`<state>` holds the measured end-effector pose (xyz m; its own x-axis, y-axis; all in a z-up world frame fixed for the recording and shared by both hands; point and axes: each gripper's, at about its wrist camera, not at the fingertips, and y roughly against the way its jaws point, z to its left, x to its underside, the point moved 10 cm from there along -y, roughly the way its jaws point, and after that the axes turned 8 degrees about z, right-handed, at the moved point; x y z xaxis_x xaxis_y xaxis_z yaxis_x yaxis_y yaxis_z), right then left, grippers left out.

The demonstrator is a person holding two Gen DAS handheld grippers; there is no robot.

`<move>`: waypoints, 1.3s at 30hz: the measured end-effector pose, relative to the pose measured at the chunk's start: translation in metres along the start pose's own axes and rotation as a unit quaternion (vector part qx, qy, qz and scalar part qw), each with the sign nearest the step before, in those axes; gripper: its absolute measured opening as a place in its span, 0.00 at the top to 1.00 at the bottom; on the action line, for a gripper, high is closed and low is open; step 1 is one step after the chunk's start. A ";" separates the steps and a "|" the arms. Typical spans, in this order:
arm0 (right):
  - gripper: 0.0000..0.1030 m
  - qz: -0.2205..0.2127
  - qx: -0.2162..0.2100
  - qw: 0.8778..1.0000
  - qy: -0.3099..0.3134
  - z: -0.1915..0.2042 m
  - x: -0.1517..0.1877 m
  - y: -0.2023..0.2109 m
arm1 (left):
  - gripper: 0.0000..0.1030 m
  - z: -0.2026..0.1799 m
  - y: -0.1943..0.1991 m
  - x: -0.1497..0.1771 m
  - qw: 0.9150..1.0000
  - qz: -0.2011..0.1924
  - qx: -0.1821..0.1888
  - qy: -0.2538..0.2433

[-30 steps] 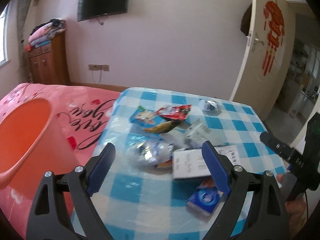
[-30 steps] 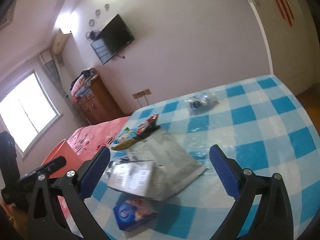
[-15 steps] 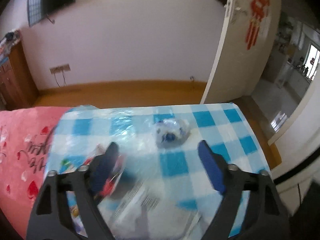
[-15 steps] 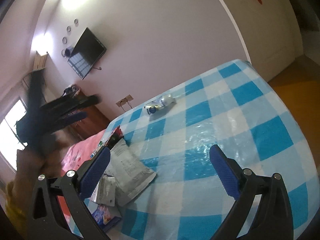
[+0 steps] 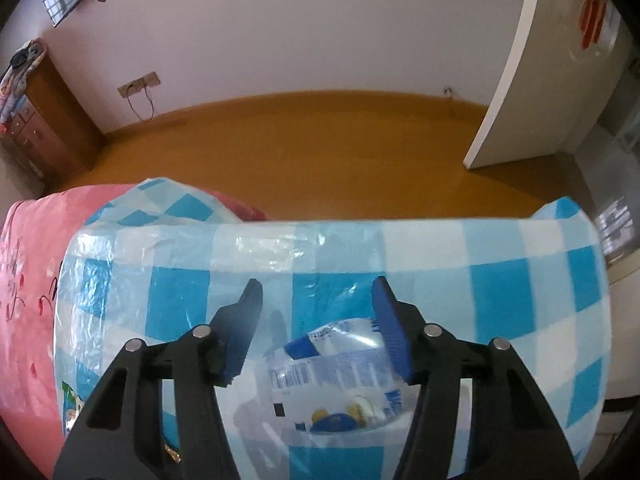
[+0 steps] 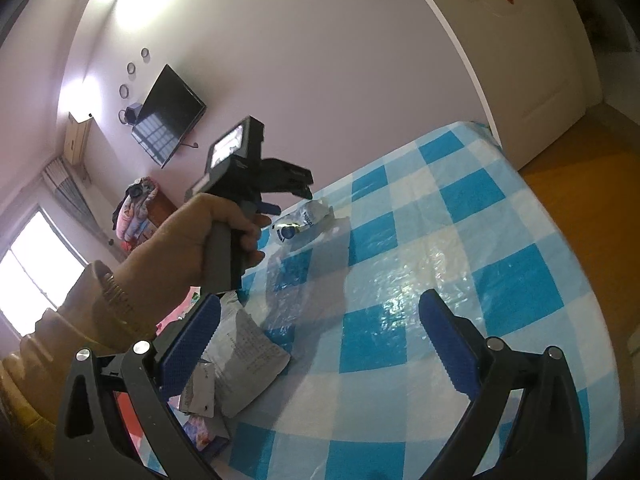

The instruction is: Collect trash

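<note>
Left gripper [image 5: 316, 300] angled steeply down over the far end of a table [image 5: 520, 292] under a blue-and-white checked cover, jaws closing around a crumpled clear plastic wrapper [image 5: 340, 380] with blue print. Wrapper lying on the cover between the two blue pads [image 5: 390, 332], right pad at or against its edge, left pad standing off with a gap; no firm pinch visible. Beyond the fingertips, the table's far edge, then orange-brown floor, a white wall and an open door off to the right. Pink bedding [image 5: 28, 280] alongside the table to the left.

From the right wrist camera, left hand [image 6: 192, 240] clasping the grey handle of that gripper [image 6: 294, 190], tan sleeve at the wrist, the same wrapper [image 6: 304, 220] just below and ahead of its fingers. Right gripper [image 6: 320, 320] held lower and nearer, jaws spread wide with nothing between them but bare checked cover. Just beside its left pad [image 6: 188, 348], a grey printed pouch [image 6: 244, 364] and smaller wrappers [image 6: 200, 392] in a loose heap, a blue packet [image 6: 204, 436] beneath. Far off to the left, a wall-mounted television [image 6: 170, 116] and a bright window.
</note>
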<state>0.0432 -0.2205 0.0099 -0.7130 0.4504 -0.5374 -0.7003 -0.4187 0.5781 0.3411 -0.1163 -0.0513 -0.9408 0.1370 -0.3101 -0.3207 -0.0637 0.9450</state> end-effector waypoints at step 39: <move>0.05 0.085 -0.034 0.994 0.059 0.029 0.039 -0.026 | 0.37 0.081 0.195 0.229 0.989 -0.080 0.121 0.002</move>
<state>0.0346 -0.1692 -0.0085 -0.8175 0.2741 -0.5065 -0.5674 -0.5342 0.6266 0.0722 -0.0177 0.0701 -0.8811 0.1215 -0.4570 -0.4300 0.1962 0.8812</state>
